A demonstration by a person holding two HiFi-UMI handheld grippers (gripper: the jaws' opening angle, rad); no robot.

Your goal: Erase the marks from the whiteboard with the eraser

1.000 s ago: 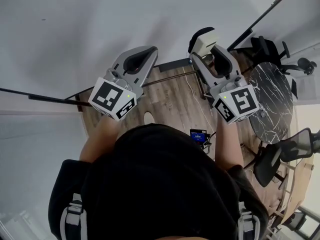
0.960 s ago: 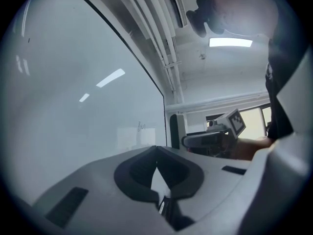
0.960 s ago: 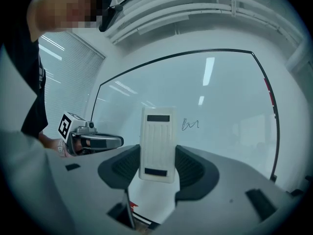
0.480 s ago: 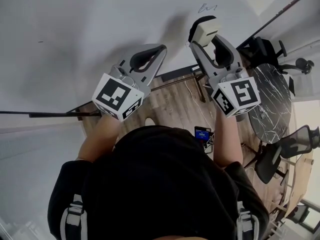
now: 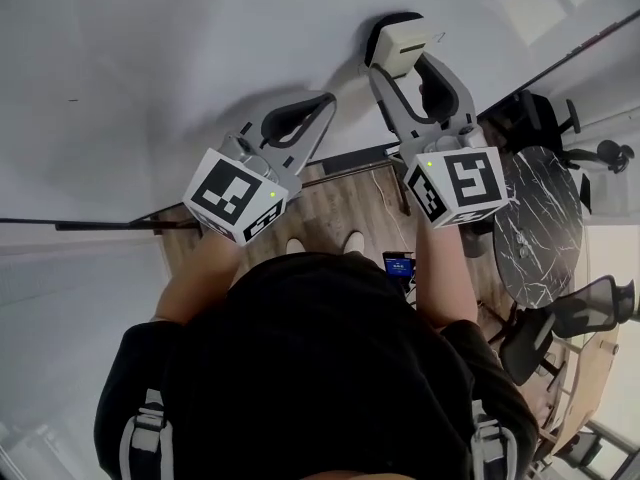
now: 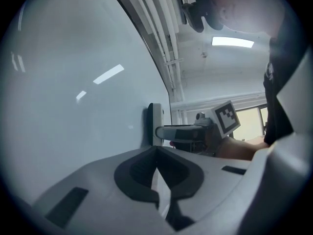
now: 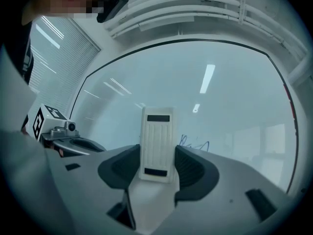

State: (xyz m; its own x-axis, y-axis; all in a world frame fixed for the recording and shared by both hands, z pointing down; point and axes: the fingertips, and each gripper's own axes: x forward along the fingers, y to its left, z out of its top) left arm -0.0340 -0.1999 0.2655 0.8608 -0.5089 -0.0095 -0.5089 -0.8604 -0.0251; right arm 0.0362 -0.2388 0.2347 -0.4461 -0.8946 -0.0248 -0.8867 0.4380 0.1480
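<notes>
Looking first at the right hand-held gripper (image 7: 157,166), what do its jaws hold?

They are clamped on the eraser (image 7: 157,142), with one grey jaw and its dark ribbed pad on each long side. The eraser is a cream plastic block, rectangular, with fine ribs along its back and a dark slot near each end.

And where is it on the whiteboard (image 7: 230,97)?

In the left gripper view the eraser (image 6: 155,125) shows edge-on, and its dark underside seems to lie flat against the glossy white surface. In the right gripper view the marks (image 7: 194,143), a thin blue scribble, are just beside its right edge.

What about the left hand-held gripper (image 6: 156,153)?

Its jaws are together and nothing is between them. The tips are close to the board, but I cannot tell if they touch it. This gripper is beside the right one and lower on the board.

And further out?

The head view shows a floor (image 5: 340,203) of wooden planks, a round table (image 5: 540,223) with a dark marbled top, and a black chair (image 5: 545,118) with wheels.
</notes>
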